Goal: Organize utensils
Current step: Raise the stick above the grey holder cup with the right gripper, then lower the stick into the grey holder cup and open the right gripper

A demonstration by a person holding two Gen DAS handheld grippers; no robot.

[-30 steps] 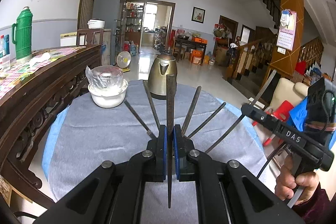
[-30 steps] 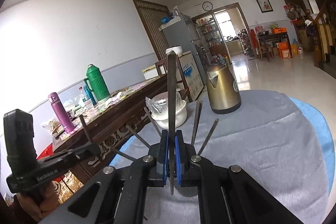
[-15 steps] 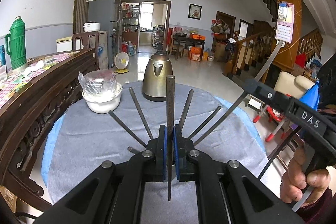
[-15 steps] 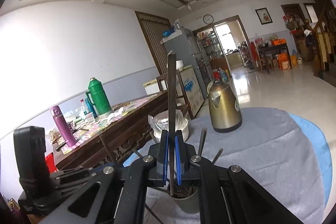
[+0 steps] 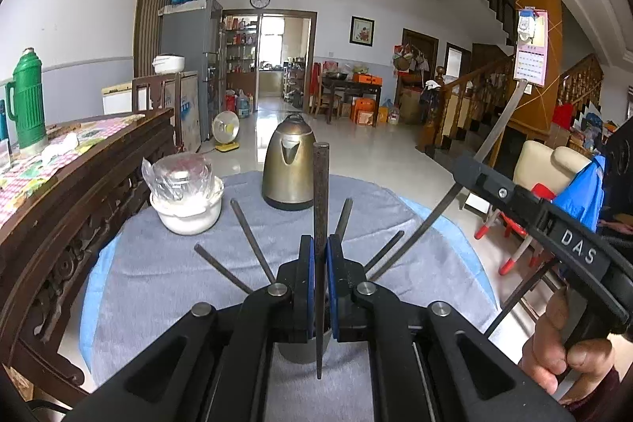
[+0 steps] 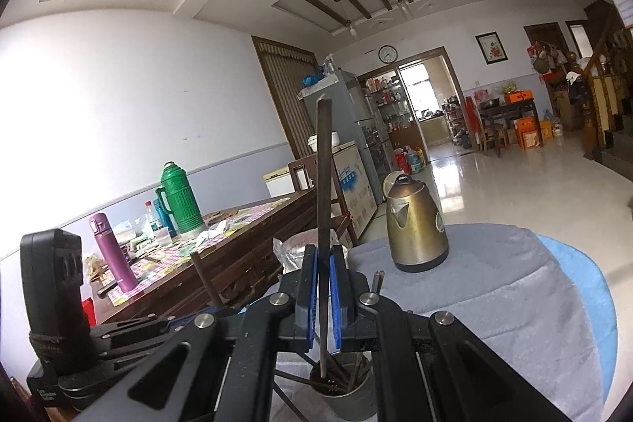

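My left gripper (image 5: 319, 287) is shut on a dark chopstick (image 5: 320, 208) that stands upright over a metal utensil cup (image 5: 302, 352), mostly hidden behind the jaws. Several more chopsticks (image 5: 251, 238) fan out of that cup. My right gripper (image 6: 323, 299) is shut on another dark chopstick (image 6: 324, 184), held upright with its lower tip just above the same cup (image 6: 350, 392), which holds several chopsticks. The right gripper shows in the left wrist view (image 5: 467, 169) at the right, its chopstick slanting down toward the cup. The left gripper's body (image 6: 99, 347) shows at the lower left of the right wrist view.
The cup stands on a round table with a grey cloth (image 5: 166, 263) over a blue cover. A brass kettle (image 5: 289, 165) and a white bowl with a plastic bag (image 5: 186, 200) stand at the far side. A dark wooden sideboard (image 5: 59, 184) with a green thermos (image 5: 25, 97) runs along the left.
Both grippers have risen, each still holding its chopstick. The right gripper has moved above the cup, which has come into its view; its chopstick tip now hangs over the cup's mouth.
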